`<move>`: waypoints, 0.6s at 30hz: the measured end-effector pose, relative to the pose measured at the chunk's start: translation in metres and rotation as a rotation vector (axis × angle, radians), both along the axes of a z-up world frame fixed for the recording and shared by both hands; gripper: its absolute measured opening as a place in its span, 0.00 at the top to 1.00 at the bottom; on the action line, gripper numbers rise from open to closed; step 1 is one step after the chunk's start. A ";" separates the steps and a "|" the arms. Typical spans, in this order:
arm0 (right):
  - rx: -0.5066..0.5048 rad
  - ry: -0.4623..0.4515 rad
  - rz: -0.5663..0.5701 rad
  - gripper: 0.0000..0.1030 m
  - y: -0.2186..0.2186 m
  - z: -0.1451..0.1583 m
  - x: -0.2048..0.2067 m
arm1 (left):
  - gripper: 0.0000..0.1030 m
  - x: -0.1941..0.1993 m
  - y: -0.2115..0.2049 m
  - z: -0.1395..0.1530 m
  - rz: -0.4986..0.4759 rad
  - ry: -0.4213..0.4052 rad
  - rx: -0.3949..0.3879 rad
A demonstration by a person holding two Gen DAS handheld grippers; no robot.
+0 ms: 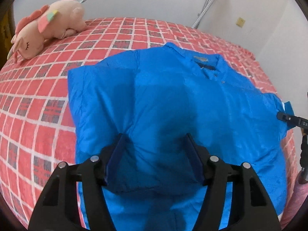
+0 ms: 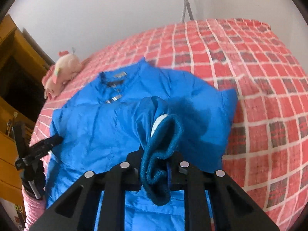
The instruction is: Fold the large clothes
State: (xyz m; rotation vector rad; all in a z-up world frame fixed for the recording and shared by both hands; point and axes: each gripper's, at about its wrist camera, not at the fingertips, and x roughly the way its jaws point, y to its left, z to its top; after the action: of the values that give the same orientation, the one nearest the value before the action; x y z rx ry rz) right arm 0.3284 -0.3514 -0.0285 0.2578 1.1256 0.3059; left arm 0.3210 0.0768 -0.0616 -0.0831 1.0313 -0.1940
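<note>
A bright blue padded jacket [image 1: 192,100] lies collar-away on the red checked bed [image 1: 34,100]. My left gripper [image 1: 155,140] presses down into its lower body. Its fingers stand well apart, and a thick dark fold of the jacket fills the gap from pad to pad. My right gripper [image 2: 159,154] is shut on the knitted teal cuff [image 2: 165,134] of one sleeve, which is lifted above the jacket's [image 2: 92,125] front. In the left wrist view the right gripper [image 1: 288,118] shows at the jacket's right edge. In the right wrist view the left gripper [image 2: 48,144] shows at its left edge.
A pink plush toy [image 1: 48,25] lies on the bed's far left corner. A wooden cabinet [image 2: 11,57] stands to the left of the bed, with a white wall and a metal pole [image 1: 206,5] behind it. A pink sleeve [image 2: 32,207] sits behind the left gripper.
</note>
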 end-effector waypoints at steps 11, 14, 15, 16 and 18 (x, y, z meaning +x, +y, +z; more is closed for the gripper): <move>-0.076 -0.051 -0.050 0.64 -0.001 0.009 -0.012 | 0.39 -0.006 -0.003 0.013 0.010 -0.015 0.019; -0.106 -0.134 -0.073 0.61 0.002 0.035 -0.016 | 0.37 -0.003 -0.010 0.030 0.012 -0.051 0.012; -0.112 -0.146 -0.058 0.61 0.010 0.041 -0.012 | 0.37 0.001 -0.014 0.032 0.012 -0.052 0.016; -0.109 -0.148 -0.043 0.61 0.017 0.042 -0.008 | 0.37 0.006 -0.021 0.032 0.009 -0.047 0.021; -0.096 -0.139 0.004 0.61 0.033 0.038 0.002 | 0.37 0.019 -0.036 0.027 -0.008 -0.030 0.028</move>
State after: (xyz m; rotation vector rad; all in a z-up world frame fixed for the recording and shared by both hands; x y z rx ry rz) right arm 0.3299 -0.3180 0.0100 0.1471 1.0009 0.2686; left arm 0.3397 0.0406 -0.0344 -0.0502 1.0042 -0.1877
